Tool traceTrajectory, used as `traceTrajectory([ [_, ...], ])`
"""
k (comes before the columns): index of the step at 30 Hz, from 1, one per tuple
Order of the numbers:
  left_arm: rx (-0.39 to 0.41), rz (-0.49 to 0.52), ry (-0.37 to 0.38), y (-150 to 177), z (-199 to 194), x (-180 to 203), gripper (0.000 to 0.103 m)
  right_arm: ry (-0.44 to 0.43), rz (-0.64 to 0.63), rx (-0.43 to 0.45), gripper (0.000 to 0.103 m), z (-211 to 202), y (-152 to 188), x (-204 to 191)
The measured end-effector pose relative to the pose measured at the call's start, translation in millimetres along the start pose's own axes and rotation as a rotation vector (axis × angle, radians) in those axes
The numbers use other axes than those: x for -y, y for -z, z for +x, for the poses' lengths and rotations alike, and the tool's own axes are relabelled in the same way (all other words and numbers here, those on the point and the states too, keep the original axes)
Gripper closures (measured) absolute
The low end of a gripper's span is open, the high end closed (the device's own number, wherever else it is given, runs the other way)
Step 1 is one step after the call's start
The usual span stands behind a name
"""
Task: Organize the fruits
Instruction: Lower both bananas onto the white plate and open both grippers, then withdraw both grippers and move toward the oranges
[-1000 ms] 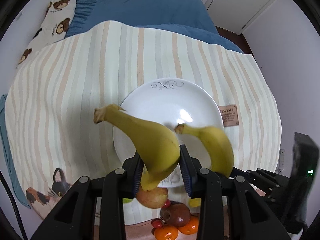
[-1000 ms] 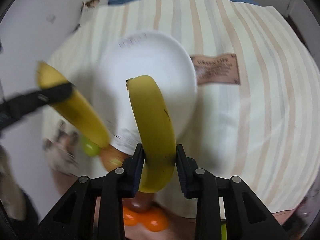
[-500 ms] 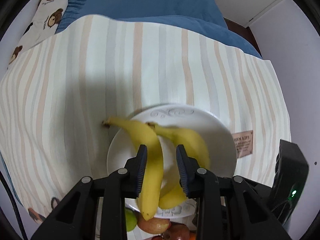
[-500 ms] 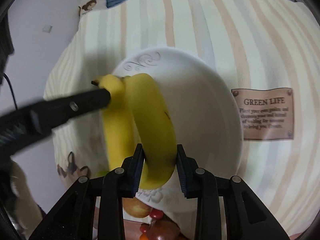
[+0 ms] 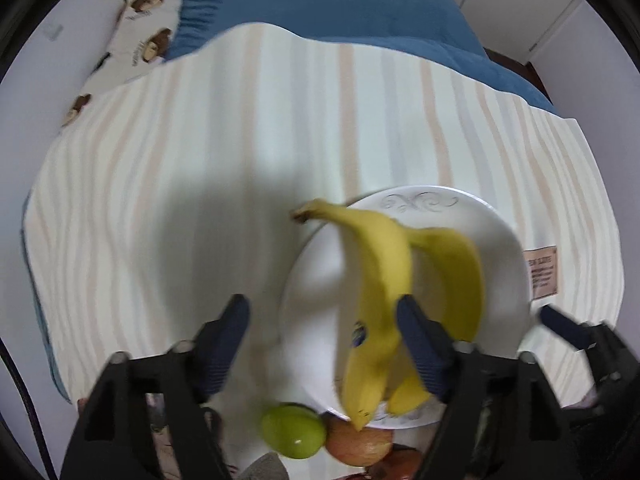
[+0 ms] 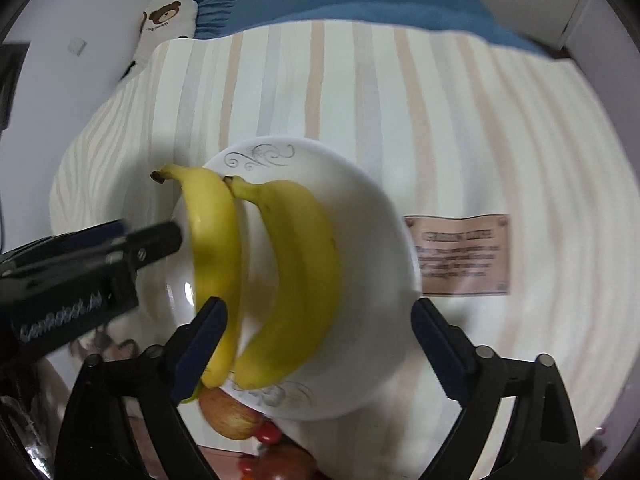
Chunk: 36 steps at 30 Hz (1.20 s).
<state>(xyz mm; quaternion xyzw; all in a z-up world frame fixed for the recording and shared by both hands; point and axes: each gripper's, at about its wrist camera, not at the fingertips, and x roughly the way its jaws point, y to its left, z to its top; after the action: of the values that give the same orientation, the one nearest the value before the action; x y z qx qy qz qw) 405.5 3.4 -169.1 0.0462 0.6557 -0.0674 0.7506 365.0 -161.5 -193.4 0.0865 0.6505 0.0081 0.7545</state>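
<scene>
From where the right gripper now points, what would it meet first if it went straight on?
Most likely the right-hand banana lying on the white plate, between the right gripper's opening jaws; depth is hard to judge.

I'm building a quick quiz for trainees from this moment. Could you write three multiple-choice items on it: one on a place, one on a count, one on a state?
1. Where do the yellow bananas lie?
A. on the blue blanket
B. on the round white plate
C. on the floor
2. How many bananas are there?
A. one
B. two
C. four
3. How do both grippers stand?
A. spread, gripping nothing
B. clamped on bananas
C. clamped on the plate

B: both bananas rest on the round white plate.
B: two lie side by side.
A: the left gripper and right gripper are opening, fingers off the fruit.
</scene>
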Motion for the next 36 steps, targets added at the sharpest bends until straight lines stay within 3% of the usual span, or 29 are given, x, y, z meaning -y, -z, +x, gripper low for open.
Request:
traceTrajectory([
  [10,0.155,-0.04,-0.026,43.9,-49.9,-21.9,0.023,0.095,-0.042,0.115,0.006,-51.6,26.0,-24.0],
  [20,0.307,-0.021,-0.028,88.6,-116.2,-16.9,0.023,0.107,-0.051,0.26,0.006,-125.6,71.6,-30.9],
  [30,0.383,-0.006,-0.002,145.4,-160.7,-14.9,0.023,0.093,-0.079,0.373,0.006,-192.8,127.9,-52.5],
  [36,0.393,-0.014,0.017,171.9,-174.0,-20.1,0.023,0.056,-0.065,0.391,0.006,-211.0,156.1,-58.9],
])
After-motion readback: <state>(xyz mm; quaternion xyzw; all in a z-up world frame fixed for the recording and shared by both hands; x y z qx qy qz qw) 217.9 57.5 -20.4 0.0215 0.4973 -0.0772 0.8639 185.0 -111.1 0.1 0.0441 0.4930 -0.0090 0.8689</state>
